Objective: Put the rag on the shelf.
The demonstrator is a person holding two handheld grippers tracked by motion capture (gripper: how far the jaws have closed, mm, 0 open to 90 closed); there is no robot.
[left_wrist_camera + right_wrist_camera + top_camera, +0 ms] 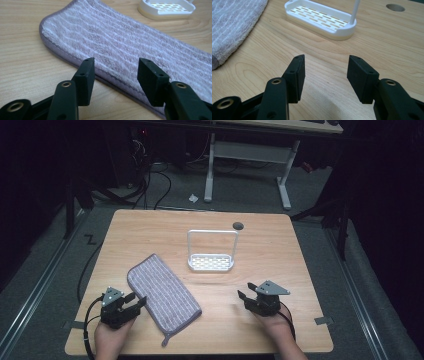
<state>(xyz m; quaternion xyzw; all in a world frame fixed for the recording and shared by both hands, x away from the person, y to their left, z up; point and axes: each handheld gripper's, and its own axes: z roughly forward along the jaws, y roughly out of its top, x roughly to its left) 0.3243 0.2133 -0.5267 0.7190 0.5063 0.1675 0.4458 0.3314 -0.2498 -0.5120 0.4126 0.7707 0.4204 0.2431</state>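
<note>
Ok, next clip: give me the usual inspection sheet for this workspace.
Surface: wooden table, round hole near far edge.
Job's things: striped purple towel lying flat, diagonal; white slotted rack with upright hoop handle, apart from towel.
Clutter: nothing seen on table.
Grippers: left tongs open, at towel's near edge; right tongs open over bare wood.
Cables: black cable trailing from left tongs.
Surroundings: dark room, white desk frame behind, paper scrap and cables on floor.
</note>
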